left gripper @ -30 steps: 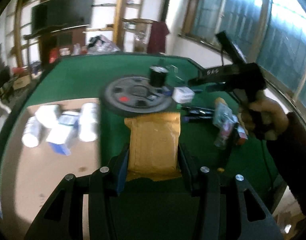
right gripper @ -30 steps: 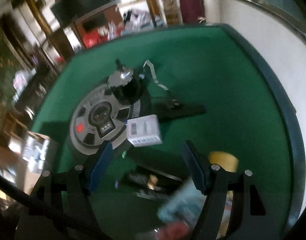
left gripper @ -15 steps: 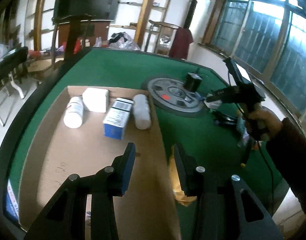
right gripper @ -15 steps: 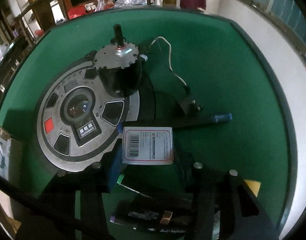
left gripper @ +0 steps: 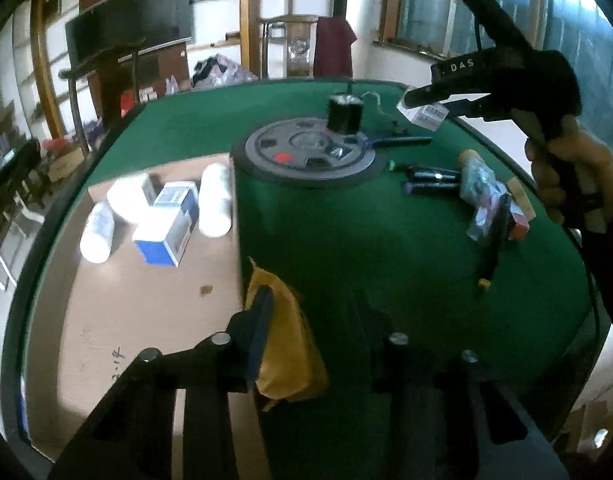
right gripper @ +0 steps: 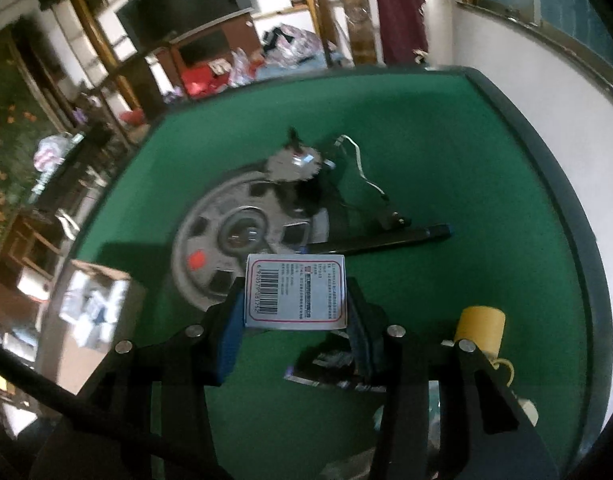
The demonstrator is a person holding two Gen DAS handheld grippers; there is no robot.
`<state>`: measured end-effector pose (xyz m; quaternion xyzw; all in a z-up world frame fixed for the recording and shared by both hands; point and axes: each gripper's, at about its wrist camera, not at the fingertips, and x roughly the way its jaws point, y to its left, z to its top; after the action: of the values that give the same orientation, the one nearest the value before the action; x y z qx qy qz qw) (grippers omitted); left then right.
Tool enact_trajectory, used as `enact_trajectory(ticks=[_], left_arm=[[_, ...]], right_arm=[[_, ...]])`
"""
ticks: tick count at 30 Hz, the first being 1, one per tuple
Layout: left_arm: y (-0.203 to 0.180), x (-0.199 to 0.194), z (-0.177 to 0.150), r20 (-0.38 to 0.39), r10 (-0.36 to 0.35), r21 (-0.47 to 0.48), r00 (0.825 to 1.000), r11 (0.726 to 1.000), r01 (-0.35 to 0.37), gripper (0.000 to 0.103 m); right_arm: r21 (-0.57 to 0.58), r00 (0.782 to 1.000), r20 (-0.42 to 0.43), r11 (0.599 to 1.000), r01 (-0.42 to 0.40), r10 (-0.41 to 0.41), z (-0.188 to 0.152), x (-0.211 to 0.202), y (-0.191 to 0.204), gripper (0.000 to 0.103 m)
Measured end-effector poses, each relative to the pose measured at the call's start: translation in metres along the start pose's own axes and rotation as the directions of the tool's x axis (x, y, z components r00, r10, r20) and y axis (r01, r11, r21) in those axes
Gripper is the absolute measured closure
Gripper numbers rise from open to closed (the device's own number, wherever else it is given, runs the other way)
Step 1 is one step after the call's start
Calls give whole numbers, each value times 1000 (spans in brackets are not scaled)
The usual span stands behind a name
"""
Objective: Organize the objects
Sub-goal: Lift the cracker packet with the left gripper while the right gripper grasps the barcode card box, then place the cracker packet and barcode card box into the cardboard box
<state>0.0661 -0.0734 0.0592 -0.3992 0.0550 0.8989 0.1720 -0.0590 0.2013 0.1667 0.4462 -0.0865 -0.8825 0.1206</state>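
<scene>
Far left, the flat brown cardboard sheet point(left gripper: 118, 320) lies on the green felt table point(left gripper: 346, 248) and already carries four sorted items: two white plastic bottles lying on their sides point(left gripper: 96, 234) and point(left gripper: 215, 200), a white squarish pack point(left gripper: 128, 198), and a blue-and-white carton point(left gripper: 168, 228) between them. That part looks done.

Next right, the left gripper point(left gripper: 318, 336) is wide open and holds nothing — a tan padded envelope point(left gripper: 284, 340) sits just beside its left finger at the cardboard's edge, apparently released there.

Centre table: a grey round disc with dark cut-outs and a red spot point(left gripper: 308, 152), a black cylindrical motor point(left gripper: 344, 114) on its rim, a long dark rod with a blue tip point(right gripper: 382, 240).

Right side — still unsorted, by the look of it: dark tubes point(left gripper: 432, 182), a clear plastic packet point(left gripper: 480, 200), a yellow cylinder point(right gripper: 480, 326).

Far right, the right gripper point(right gripper: 296, 316) is clamped on a small white barcode-labelled box point(right gripper: 296, 296), lifted clear of the table above the disc's near edge. Likely destination is the cardboard. Rough judgement: about half sorted, several items left.
</scene>
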Motion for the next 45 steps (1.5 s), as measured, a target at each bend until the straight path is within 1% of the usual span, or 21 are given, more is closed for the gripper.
enact_trajectory(ticks=[2,6,10,12,15,17,18,20,21,24,29,30,31,32,33,34,36,39,41,43,45], left_arm=[[-7,-2,3,-3,-34,1,999,999,34,70],[-22,7,5,-18,-51,34,999,998,51,70],[-42,23,7,-76,-160,19,984,987,162,70],[-50,23,8,-77,-186,19,979,982,188,70],[-46,4,12,-20,-142,24,990,990,142,68],[-36,-5,15,-3,-87,10,996,996,87,50],[-32,-6,14,0,-64,1,998,998,64,37],[-31,-6,11,-3,-50,0,999,999,50,36],[-33,-3,9,-20,-42,9,999,999,42,36],[-42,12,1,-77,21,50,997,999,-17,36],[-46,47,-9,-192,55,24,980,998,-51,36],[-47,53,-11,-208,61,20,976,998,-58,34],[-50,53,-12,-176,69,25,982,998,-65,37],[-50,54,-12,-175,57,23,983,998,-54,40],[-50,52,-12,-165,46,13,985,999,-45,58],[-48,50,-11,-159,41,12,986,999,-40,61],[-40,44,-11,-149,-22,-41,989,999,16,61],[-29,28,-9,-108,-44,-75,993,997,36,61],[-15,9,-6,-69,-73,-119,995,991,64,61],[5,-11,0,-24,-71,-160,997,985,67,61],[28,-25,7,9,-47,-197,999,979,47,61]], right_arm=[[7,999,7,999,-36,36,-5,-5,2,59],[37,994,6,994,-105,105,-14,-9,0,59],[48,990,2,989,-141,141,-27,-14,-2,59],[50,988,1,987,-154,154,-33,-16,-3,59],[46,987,10,986,-162,162,-40,-22,-5,59],[50,984,19,982,-181,180,-44,-26,-7,59],[57,981,24,980,-193,192,-46,-27,-9,59],[66,975,28,973,-222,220,-48,-28,-9,59],[65,973,30,971,-232,230,-49,-28,-7,59],[54,968,31,967,-251,249,-54,-30,-1,59],[41,961,34,960,-276,275,-60,-35,7,59],[40,961,33,960,-277,276,-62,-36,8,59],[39,960,32,960,-278,277,-63,-37,9,59],[37,960,32,960,-279,278,-63,-37,10,59],[35,960,31,959,-280,279,-64,-37,11,59],[32,960,29,959,-280,279,-64,-37,13,59],[26,958,23,958,-286,286,-65,-37,18,59],[6,955,16,955,-298,298,-67,-37,31,59],[-13,951,6,951,-309,309,-65,-36,43,59],[-27,943,-10,943,-333,333,-65,-32,58,59],[-41,932,-30,931,-362,361,-64,-26,76,59]])
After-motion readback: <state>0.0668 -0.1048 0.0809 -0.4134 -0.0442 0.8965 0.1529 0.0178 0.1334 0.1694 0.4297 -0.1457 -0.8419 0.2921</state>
